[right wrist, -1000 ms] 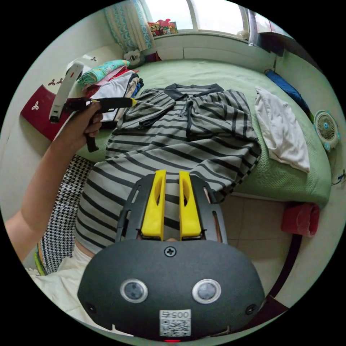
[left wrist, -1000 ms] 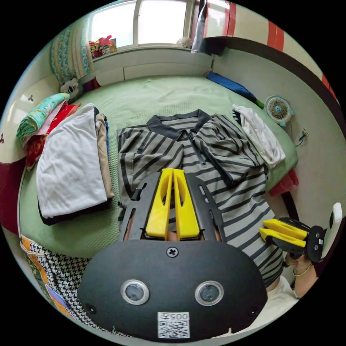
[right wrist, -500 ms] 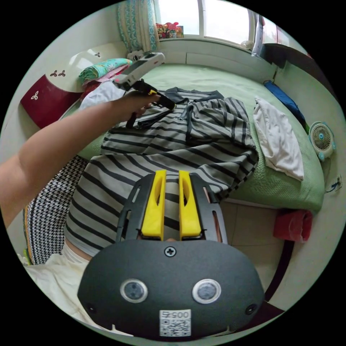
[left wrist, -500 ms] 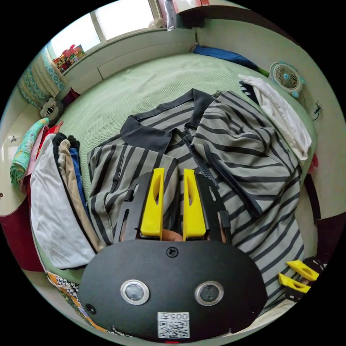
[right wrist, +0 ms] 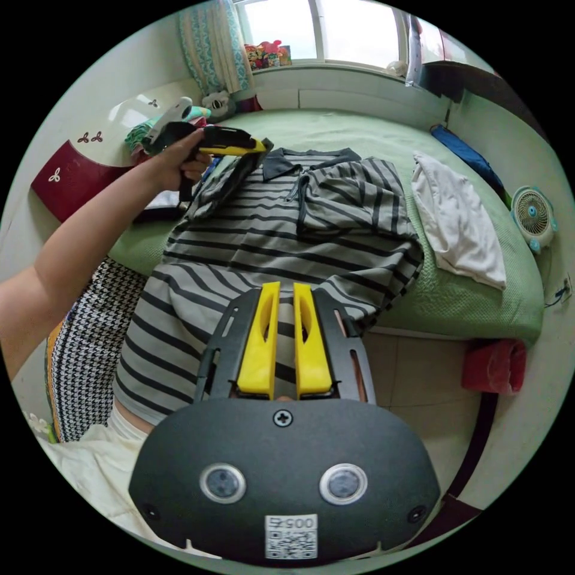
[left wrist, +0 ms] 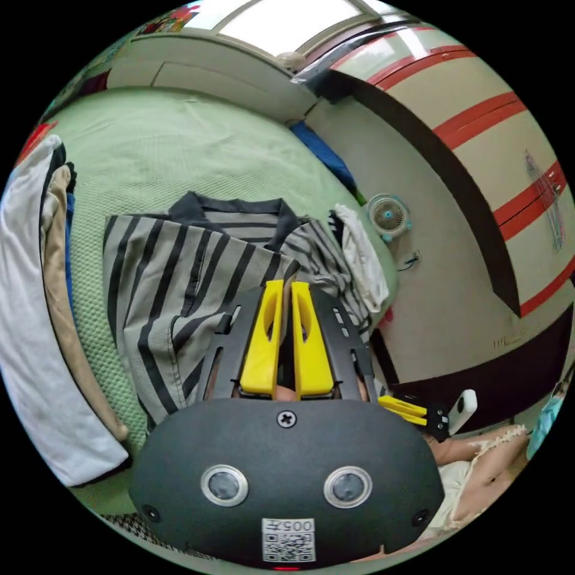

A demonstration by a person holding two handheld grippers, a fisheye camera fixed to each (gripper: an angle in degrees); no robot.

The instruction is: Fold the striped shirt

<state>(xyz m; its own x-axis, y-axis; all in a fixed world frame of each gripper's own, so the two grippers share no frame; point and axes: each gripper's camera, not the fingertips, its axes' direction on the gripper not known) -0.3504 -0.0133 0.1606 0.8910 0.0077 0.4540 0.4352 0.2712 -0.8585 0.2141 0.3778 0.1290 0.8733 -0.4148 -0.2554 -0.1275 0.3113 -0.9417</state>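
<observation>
Moved since half a second back: left tool (left wrist: 286, 290) off mid-chest to the collar-side sleeve fold, jaws narrowed. Now clenched on the folded sleeve edge of the striped shirt (right wrist: 287, 239), cloth lifted off the bed (right wrist: 335, 126) toward the tip. Right tool (right wrist: 281, 290) low over the hem, jaws nearly together, no cloth visibly pinched. Shirt face-up, hem hanging over the near bed edge.

Step, by judgement: left sleeve fold-in. Next: carry across chest, lay flat, release.

Right gripper view: hand (right wrist: 179, 162), lifted cloth, whole shirt. Left gripper view: jaw gap close up, stacked clothes (left wrist: 36, 299) alongside.
</observation>
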